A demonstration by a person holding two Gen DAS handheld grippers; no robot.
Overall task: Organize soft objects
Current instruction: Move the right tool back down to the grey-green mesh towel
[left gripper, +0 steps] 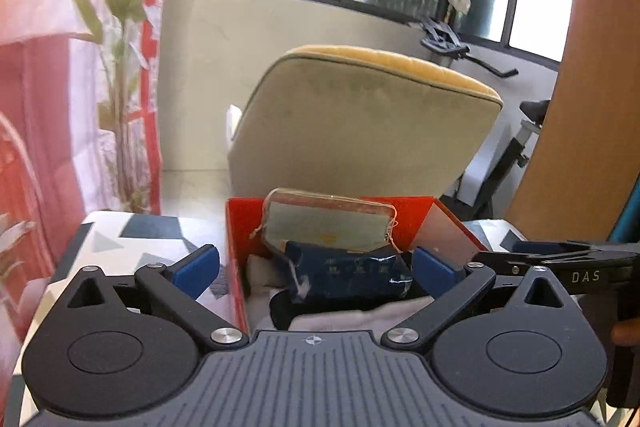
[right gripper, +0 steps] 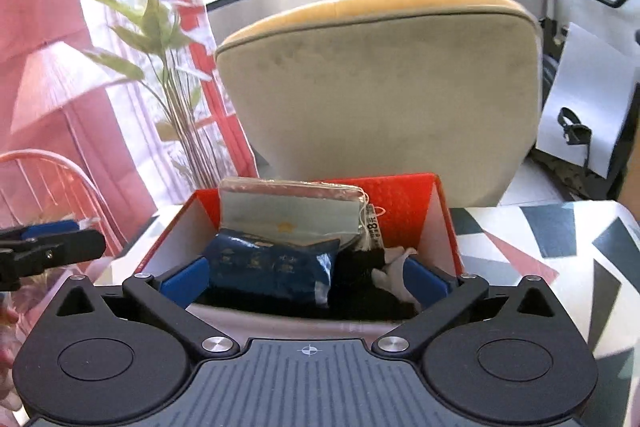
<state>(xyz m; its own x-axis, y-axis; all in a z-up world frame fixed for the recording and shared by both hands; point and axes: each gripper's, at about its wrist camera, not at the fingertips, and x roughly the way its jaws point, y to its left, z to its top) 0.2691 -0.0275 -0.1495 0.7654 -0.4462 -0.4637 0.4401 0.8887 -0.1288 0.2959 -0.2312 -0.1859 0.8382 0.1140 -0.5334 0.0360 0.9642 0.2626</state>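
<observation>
Left wrist view. Your left gripper [left gripper: 316, 269] points forward and slightly down over the red box [left gripper: 404, 217], jaws spread wide, nothing between the blue pads [left gripper: 198, 269]. The left pad sits outside the box's left wall, over the patterned tablecloth [left gripper: 132, 239]; the right pad hangs over the box interior. Inside the box: a blue packet [left gripper: 348, 275] lying low in the middle, a pale flat pouch [left gripper: 328, 223] standing on edge against the far wall, white cloth [left gripper: 360, 319] along the near side, some dark fabric beside it. Your right gripper [left gripper: 560, 259] shows at the right edge, seen from the side, level with the box's right wall; a bit of your hand [left gripper: 626, 335] shows below it. Beyond the table stands a beige chair back [left gripper: 360, 131].

Right wrist view. Your right gripper [right gripper: 306, 281] faces the box [right gripper: 404, 203] squarely from the near side, tilted slightly down, jaws fully wide and empty. Both pads [right gripper: 186, 281] hang just inside the near corners, touching nothing you can make out. The blue packet [right gripper: 268, 267] lies left of centre, the pale pouch [right gripper: 288, 211] upright behind it with a price tag [right gripper: 374, 225] on its right, black fabric [right gripper: 360, 279] and white cloth [right gripper: 390, 267] to the right. Your left gripper [right gripper: 44, 251] pokes in at the left edge, outside the box's left wall; from this side view you cannot judge its opening.
</observation>
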